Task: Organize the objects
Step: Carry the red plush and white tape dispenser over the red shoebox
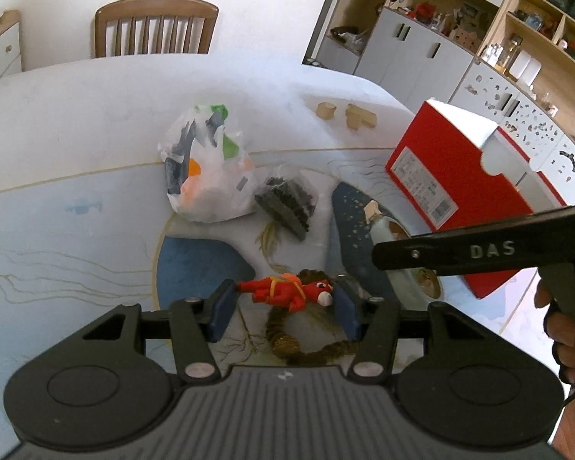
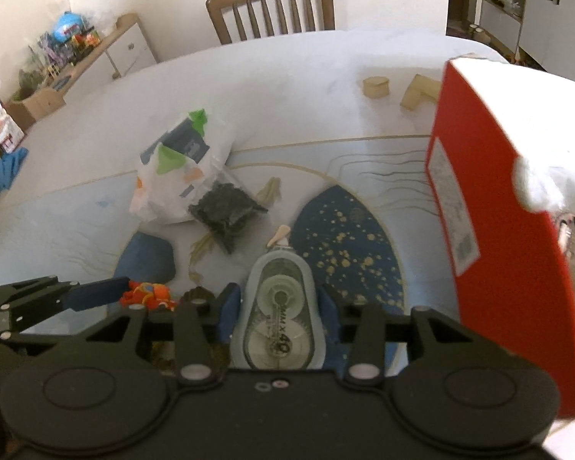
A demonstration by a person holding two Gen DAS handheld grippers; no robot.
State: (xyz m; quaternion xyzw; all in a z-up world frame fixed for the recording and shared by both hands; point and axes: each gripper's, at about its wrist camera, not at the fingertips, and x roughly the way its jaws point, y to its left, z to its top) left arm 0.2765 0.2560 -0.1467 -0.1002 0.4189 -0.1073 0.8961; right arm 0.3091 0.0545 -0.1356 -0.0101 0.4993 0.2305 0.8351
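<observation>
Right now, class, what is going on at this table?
A person is tidying with a tool in each hand. The left tool is closed on a small red toy figure; the right tool is clamped on a correction tape dispenser. A red box stands open alongside, while two plastic bags wait on the table.

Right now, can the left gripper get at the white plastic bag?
Probably not yet: the left gripper is shut on the red toy figure. The white plastic bag lies ahead with bare tablecloth between.
</observation>
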